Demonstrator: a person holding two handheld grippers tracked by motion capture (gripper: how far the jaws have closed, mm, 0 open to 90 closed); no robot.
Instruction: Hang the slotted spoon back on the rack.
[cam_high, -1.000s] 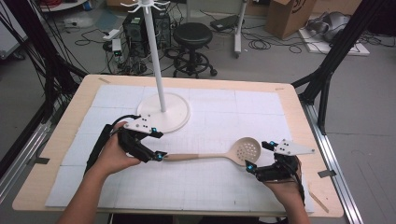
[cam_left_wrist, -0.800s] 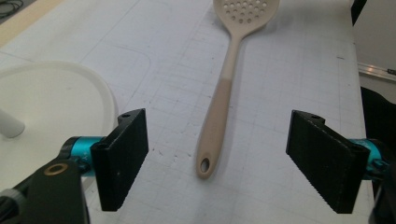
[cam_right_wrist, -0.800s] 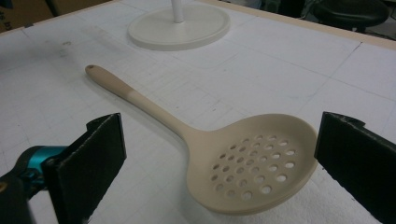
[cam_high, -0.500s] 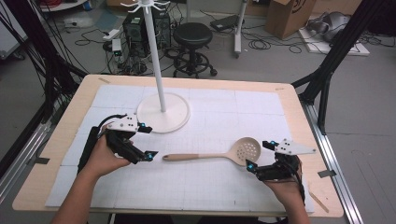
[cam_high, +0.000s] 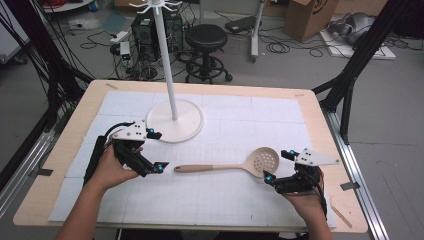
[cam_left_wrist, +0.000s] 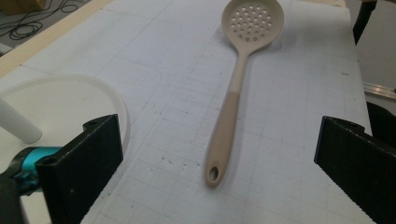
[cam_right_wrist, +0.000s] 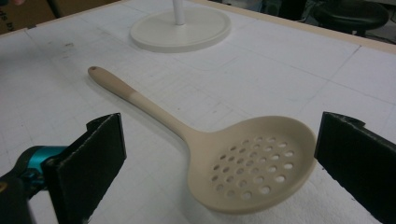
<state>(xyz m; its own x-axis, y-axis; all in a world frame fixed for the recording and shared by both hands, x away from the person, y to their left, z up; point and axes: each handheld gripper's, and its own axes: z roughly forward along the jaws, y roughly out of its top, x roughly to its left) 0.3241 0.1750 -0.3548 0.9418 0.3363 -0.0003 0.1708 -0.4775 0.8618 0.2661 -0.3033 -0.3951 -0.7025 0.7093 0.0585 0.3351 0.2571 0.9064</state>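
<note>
A beige slotted spoon (cam_high: 227, 167) lies flat on the white mat, its handle pointing left and its perforated bowl to the right. My left gripper (cam_high: 156, 151) sits just left of the handle's end, apart from it. Its jaws have just been opening and stand wide, with nothing pressed between them. In the left gripper view the spoon (cam_left_wrist: 236, 88) stretches away ahead of the gripper (cam_left_wrist: 223, 140). My right gripper (cam_high: 277, 165) is open beside the bowl. In the right gripper view the bowl (cam_right_wrist: 254, 161) lies just ahead of the wide jaws of the gripper (cam_right_wrist: 226, 147), untouched.
A white stand with a round base (cam_high: 175, 120) and a tall pole (cam_high: 166, 60) rises at the back left of the mat, close behind my left gripper. Its base (cam_right_wrist: 180, 28) also appears in the right gripper view. The wooden table edge (cam_high: 330, 130) frames the mat.
My left gripper let go of the spoon's handle end, opened and drew back to the left. The spoon stays flat on the mat. The right gripper has not moved.
</note>
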